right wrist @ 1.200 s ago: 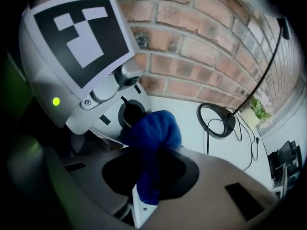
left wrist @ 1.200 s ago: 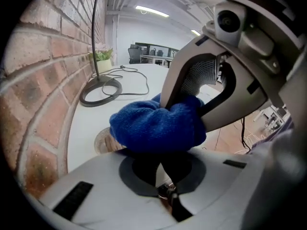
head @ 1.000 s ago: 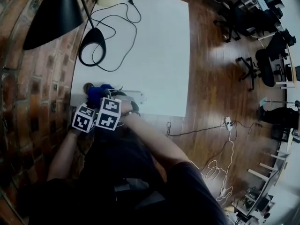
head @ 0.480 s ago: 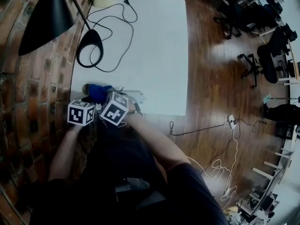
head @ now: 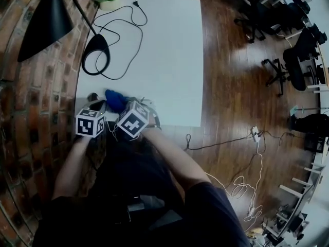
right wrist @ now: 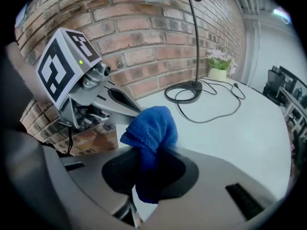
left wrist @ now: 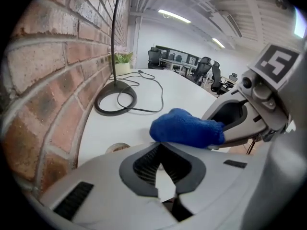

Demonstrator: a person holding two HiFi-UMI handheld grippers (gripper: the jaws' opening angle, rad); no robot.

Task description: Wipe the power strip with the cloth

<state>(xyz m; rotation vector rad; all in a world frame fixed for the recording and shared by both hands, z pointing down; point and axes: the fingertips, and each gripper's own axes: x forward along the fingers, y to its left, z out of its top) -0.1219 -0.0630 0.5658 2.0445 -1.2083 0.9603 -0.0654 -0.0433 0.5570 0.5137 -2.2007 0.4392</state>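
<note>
Head view: a white rectangular tabletop [head: 169, 60] set against a brick wall, with both handheld grippers crowded at its near left corner. The right gripper [right wrist: 152, 164] is clamped on a bunched blue terry cloth [right wrist: 151, 128]. Its pads pinch the lower folds, and a tuft stands proud beyond the jaws. The left gripper [left wrist: 161, 159] has its jaws fully together with nothing between them and hovers just beside the cloth. The white plastic power strip [head: 150, 105] lies at the table's near edge, mostly hidden under the right gripper, with only a pale end showing.

Judged stage: the cloth is in hand, and no wiping contact with the strip is visible.

Hazards:
- The strip is unsteadied and close to the edge, so a sideways stroke could push it off.
- The loose bunch could drag out of the pinch under friction.
- The two grippers — nearly touching — could knock together.

The black desk lamp [head: 43, 27] stands well apart.
</note>
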